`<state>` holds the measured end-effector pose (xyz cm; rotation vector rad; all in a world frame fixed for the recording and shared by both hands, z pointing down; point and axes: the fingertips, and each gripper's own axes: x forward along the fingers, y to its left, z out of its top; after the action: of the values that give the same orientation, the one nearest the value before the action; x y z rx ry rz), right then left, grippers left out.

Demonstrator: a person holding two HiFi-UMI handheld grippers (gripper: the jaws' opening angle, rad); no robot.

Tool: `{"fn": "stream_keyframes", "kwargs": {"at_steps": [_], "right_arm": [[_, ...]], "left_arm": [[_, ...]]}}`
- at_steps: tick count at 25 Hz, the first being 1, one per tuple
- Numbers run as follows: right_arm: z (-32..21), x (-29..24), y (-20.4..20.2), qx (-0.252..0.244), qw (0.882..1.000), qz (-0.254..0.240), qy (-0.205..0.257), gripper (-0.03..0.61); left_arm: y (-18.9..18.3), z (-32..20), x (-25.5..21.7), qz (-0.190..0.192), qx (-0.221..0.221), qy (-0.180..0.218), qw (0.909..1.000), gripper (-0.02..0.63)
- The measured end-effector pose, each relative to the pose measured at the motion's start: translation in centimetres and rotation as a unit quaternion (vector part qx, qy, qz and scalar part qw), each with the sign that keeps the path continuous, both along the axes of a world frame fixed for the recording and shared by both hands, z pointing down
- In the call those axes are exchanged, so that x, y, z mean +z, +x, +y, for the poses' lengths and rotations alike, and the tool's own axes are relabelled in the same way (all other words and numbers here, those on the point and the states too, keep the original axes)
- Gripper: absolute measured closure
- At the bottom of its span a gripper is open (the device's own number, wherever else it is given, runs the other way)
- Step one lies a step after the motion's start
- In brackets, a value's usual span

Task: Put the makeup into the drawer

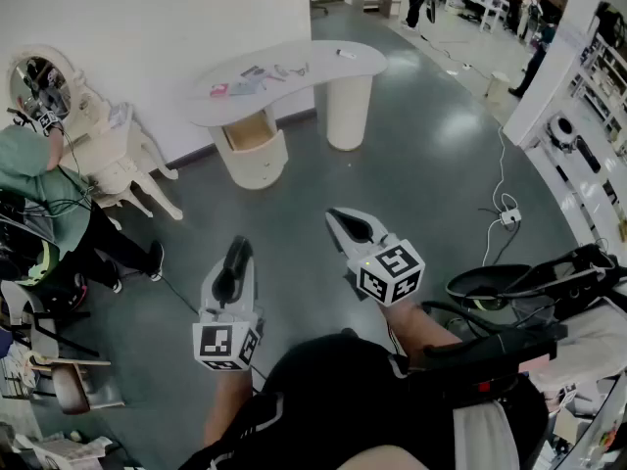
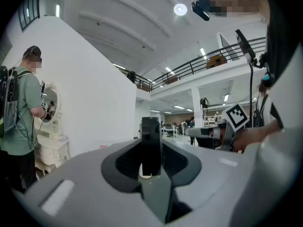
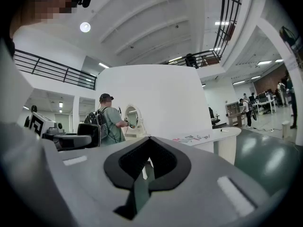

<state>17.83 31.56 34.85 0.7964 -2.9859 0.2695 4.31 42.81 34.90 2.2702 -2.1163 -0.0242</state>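
Left gripper (image 1: 237,253) clamps an upright black makeup tube (image 2: 150,143); right gripper (image 1: 345,221) has its jaws together, empty; open drawer (image 1: 250,133) ahead.

1. The makeup (image 1: 245,78) is lying on the table (image 1: 323,62), toward its left end.
2. The drawer (image 1: 250,133) is hanging open under that end.
3. A vanity (image 1: 108,155) is standing left of the table, a person (image 1: 37,179) before it.
4. The left claw (image 1: 238,248) and right claw (image 1: 340,219) are hovering side by side, well apart from the table.
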Motion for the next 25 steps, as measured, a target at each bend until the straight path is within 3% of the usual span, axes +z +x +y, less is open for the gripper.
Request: {"fn": "stream_keyframes", "kwargs": {"at_steps": [11, 18, 25], "right_arm": [[1.2, 0.0, 0.0, 0.005, 1.0, 0.004, 0.006, 0.578], [2.7, -0.3, -0.6, 0.001, 1.0, -0.02, -0.002, 0.577], [4.8, 0.0, -2.7, -0.003, 1.0, -0.013, 0.01, 0.577]], "left_arm": [[-0.5, 1.5, 0.6, -0.002, 0.002, -0.003, 1.0, 0.518], [-1.3, 2.7, 0.7, -0.009, 0.017, -0.002, 0.9998, 0.518], [-3.2, 3.9, 1.3, -0.011, 0.041, -0.001, 0.9991, 0.518]]}}
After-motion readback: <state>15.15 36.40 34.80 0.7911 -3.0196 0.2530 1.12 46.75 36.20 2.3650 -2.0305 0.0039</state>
